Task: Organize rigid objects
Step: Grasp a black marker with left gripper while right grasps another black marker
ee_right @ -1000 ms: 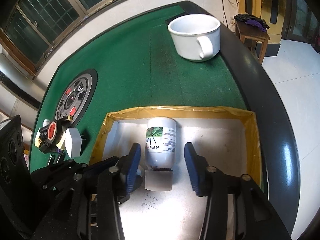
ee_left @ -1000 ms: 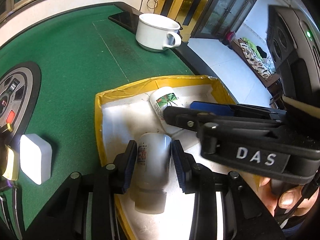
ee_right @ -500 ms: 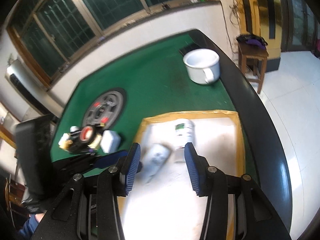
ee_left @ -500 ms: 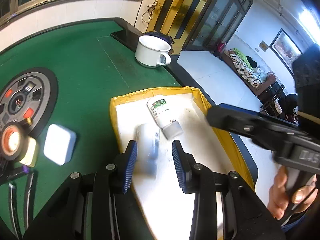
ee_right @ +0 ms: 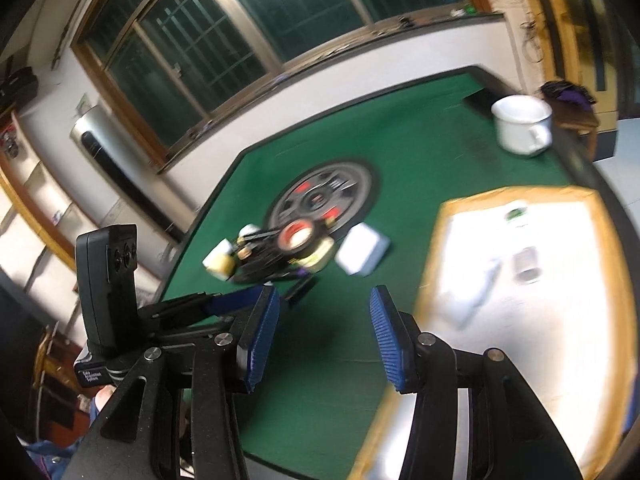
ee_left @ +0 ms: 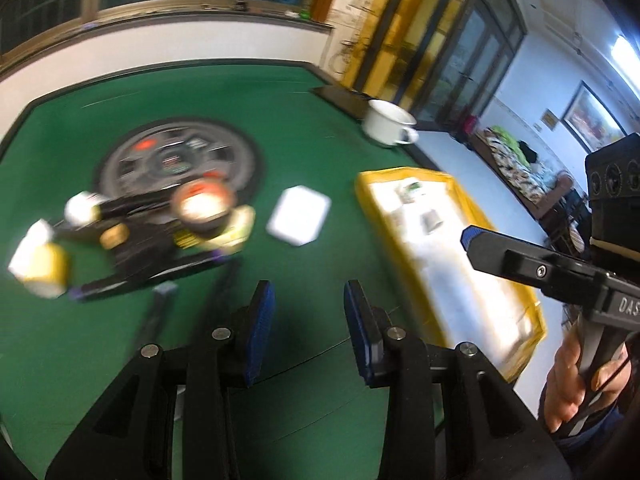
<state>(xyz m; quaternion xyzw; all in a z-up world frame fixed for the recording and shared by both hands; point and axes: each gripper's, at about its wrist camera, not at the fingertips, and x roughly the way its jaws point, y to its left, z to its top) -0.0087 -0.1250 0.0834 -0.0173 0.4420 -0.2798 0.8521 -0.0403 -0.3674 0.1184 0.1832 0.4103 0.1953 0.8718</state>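
Two bottles (ee_right: pixel 524 240) lie on their sides in my yellow-rimmed, white-lined tray (ee_left: pixel 472 208), too blurred to tell their axes; my left gripper (ee_left: pixel 308 322) and right gripper (ee_right: pixel 324 330) hang spread and empty above smooth green felt (ee_left: pixel 320 128); round white mug (ee_right: pixel 522 124) well apart.

Green felt table (ee_left: pixel 120 360), yellow-rimmed tray (ee_left: pixel 472 208), white mug (ee_left: pixel 390 122), white box (ee_left: pixel 299 220), cluttered small items (ee_left: pixel 160 232)

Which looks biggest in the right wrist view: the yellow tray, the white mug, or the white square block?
1. yellow tray, much the largest
2. white mug
3. white square block
Mug and block look close; the mug sits farther away.
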